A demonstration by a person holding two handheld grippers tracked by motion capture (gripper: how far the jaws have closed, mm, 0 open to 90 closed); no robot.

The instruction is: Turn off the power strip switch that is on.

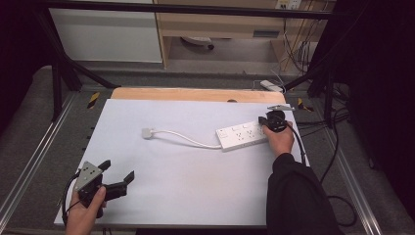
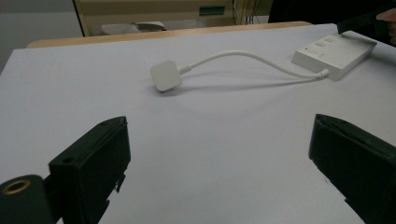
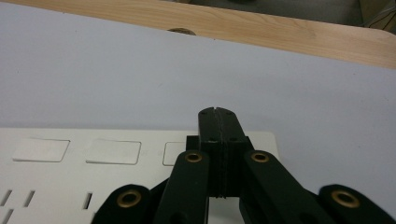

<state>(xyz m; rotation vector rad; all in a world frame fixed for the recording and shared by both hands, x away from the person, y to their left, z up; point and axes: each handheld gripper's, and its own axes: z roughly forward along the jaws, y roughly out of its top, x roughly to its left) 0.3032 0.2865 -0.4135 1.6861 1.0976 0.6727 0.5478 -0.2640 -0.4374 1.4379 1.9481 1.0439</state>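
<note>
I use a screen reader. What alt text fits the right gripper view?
The right gripper, jaws shut together, hangs over the end of a white power strip with rocker switches. Beyond lies the pale table sheet and a wooden table edge.

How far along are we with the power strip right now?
Done: the power strip lies flat, its plug loose on the table. In hand: the right gripper, jaws shut, sits over the strip's switch end. Left: the left gripper waits open, apart from the plug.

power strip (image 1: 243, 135) (cord (image 1: 188, 139) trailing), elsewhere open
</note>
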